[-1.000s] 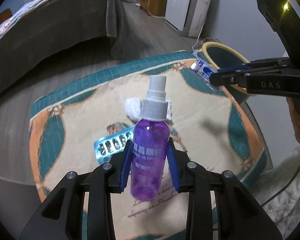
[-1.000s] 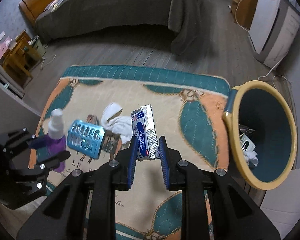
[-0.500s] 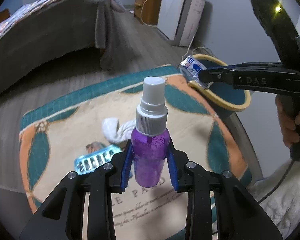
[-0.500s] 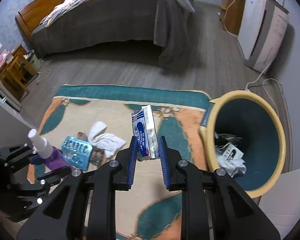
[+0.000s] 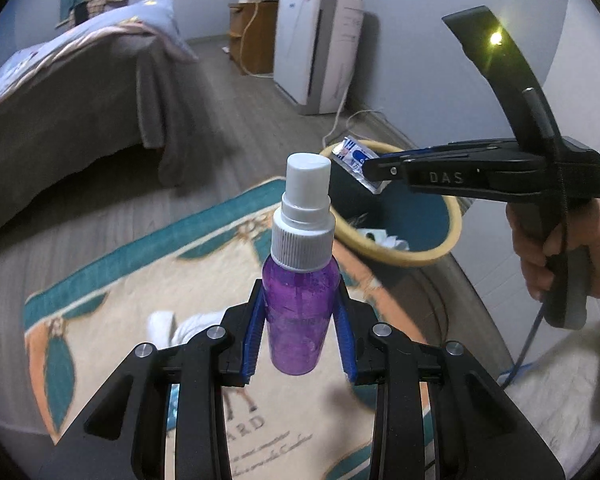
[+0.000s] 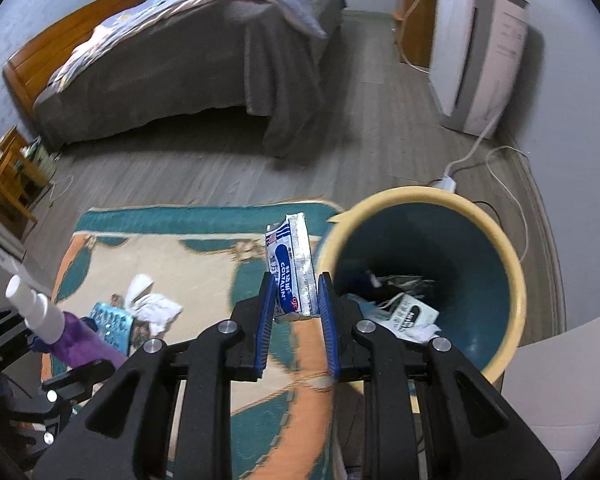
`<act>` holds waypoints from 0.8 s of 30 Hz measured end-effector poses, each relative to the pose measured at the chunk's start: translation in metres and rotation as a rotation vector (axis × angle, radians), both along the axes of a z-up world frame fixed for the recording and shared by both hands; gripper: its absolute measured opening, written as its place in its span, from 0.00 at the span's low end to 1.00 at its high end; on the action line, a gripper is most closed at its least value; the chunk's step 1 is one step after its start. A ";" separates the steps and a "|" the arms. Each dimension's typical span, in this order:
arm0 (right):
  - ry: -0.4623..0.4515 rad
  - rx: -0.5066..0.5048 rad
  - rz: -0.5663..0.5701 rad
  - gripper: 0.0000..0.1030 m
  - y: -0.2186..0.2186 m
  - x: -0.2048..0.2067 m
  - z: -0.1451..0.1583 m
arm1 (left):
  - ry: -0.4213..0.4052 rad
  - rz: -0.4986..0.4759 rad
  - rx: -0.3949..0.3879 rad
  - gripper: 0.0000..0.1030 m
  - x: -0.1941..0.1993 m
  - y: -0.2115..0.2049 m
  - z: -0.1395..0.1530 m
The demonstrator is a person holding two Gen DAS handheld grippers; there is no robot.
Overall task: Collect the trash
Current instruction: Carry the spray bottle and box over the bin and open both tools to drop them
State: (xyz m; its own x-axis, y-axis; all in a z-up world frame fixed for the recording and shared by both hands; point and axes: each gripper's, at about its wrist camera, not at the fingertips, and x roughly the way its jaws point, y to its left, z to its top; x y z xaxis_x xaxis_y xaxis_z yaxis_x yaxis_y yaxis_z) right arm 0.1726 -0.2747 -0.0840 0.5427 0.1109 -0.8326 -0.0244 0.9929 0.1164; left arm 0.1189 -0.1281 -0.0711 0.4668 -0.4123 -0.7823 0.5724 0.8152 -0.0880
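The rug (image 6: 188,256) fills the lower left; bare floor (image 6: 204,164) lies above it. The bin (image 6: 500,256) gapes lower right. The left gripper (image 5: 300,332) clamps the bottle (image 5: 300,312); the right gripper (image 6: 296,312) pinches the packet (image 6: 292,272) just beside the bin's rim.

We see a bed (image 6: 204,76) draped in a grey cover, with a wooden headboard (image 6: 60,44) at its left end. A white appliance (image 6: 480,64) stands by the wall beside a wooden cabinet (image 6: 414,20). A patterned rug (image 6: 172,260) lies on the grey plank floor (image 6: 360,140).
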 end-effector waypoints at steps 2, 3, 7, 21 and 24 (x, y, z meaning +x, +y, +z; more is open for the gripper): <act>-0.010 0.006 -0.026 0.10 -0.014 0.002 0.002 | -0.003 -0.017 -0.007 0.33 0.005 -0.012 0.003; -0.012 0.012 -0.036 0.09 -0.019 0.003 0.003 | -0.006 -0.023 -0.008 0.33 0.007 -0.015 0.004; -0.009 0.039 -0.115 0.03 -0.051 0.006 -0.001 | -0.010 -0.058 -0.029 0.33 0.020 -0.040 0.007; 0.105 0.156 -0.385 0.01 -0.142 0.004 -0.049 | -0.004 -0.172 0.012 0.33 0.056 -0.122 -0.001; 0.139 0.180 -0.421 0.01 -0.149 0.001 -0.056 | -0.003 -0.190 0.036 0.33 0.060 -0.134 -0.010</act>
